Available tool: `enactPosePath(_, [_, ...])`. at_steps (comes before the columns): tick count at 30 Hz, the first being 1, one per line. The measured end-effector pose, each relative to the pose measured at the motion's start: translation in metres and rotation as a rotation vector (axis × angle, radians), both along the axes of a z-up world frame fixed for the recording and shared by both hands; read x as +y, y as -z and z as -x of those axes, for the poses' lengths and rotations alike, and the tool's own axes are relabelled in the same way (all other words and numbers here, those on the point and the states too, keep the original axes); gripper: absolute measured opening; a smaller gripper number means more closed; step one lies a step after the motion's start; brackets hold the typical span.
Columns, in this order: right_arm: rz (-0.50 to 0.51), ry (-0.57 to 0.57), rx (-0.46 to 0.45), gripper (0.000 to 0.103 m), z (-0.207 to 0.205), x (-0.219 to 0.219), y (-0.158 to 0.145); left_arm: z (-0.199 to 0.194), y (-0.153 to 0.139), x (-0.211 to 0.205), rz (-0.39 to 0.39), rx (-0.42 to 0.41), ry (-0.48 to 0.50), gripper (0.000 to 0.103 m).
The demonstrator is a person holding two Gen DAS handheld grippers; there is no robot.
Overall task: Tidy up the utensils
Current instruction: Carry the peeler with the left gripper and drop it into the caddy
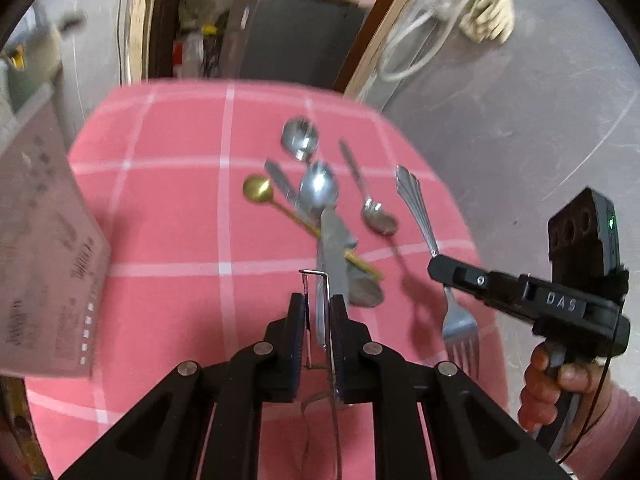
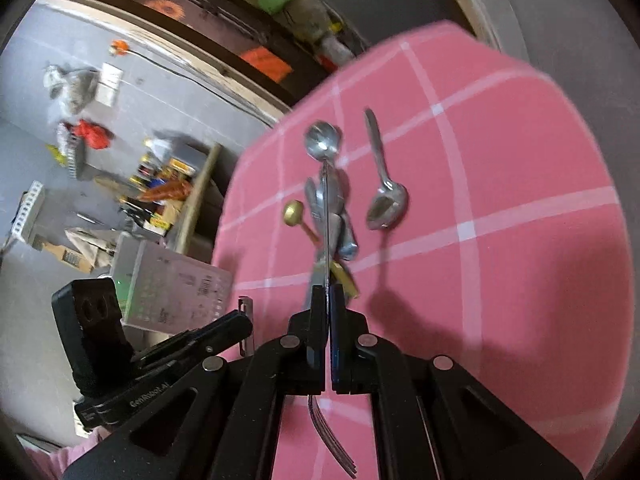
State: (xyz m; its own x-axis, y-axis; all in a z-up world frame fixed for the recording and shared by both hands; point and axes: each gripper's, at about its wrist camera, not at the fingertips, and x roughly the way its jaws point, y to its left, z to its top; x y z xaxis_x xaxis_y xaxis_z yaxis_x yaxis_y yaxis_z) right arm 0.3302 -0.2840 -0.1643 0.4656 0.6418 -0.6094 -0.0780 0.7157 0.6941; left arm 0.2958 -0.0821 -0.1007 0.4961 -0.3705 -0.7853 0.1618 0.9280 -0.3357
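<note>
At the left edge a grey box (image 1: 48,240) is overhanging the pink checked worktop (image 1: 168,216). The left tool (image 1: 318,312) is gripping a steel knife (image 1: 334,248) by its handle, blade pointing out above a pile of spoons (image 1: 316,188) and a gold spoon (image 1: 258,189). A lone teaspoon (image 1: 376,216) is lying just right. The right tool (image 1: 440,272) is clamping a fork (image 1: 460,328) mid-handle, tines hanging nearest.

I read "DAS" in pale raised letters on the black body of the right gripper (image 1: 440,276), just behind its jaws. On the left gripper (image 2: 244,320), "GenRobot.AI" runs along its lower bar. The grey box's (image 1: 48,248) print is too blurred to read.
</note>
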Motion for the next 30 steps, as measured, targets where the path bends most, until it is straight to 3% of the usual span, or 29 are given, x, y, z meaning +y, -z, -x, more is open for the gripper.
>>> enactPosePath(5, [-0.033,0.039,-0.103,0.002,0.011,0.001,-0.025,0.023,-0.026,0.011,-0.004,-0.139,-0.050,0.012])
enactPosePath(14, [-0.094,0.000,-0.284,0.002,0.017,0.017,-0.088,0.033,-0.091,0.042,-0.003,-0.261,-0.114,0.012])
enactPosePath(23, [-0.136,-0.048,-0.455,0.002,0.001,0.070,-0.151,0.032,-0.167,0.093,-0.043,-0.383,-0.187,0.012])
enactPosePath(30, [-0.115,-0.068,-0.582,0.002,-0.010,0.122,-0.188,0.024,-0.201,0.139,-0.083,-0.469,-0.261,0.012])
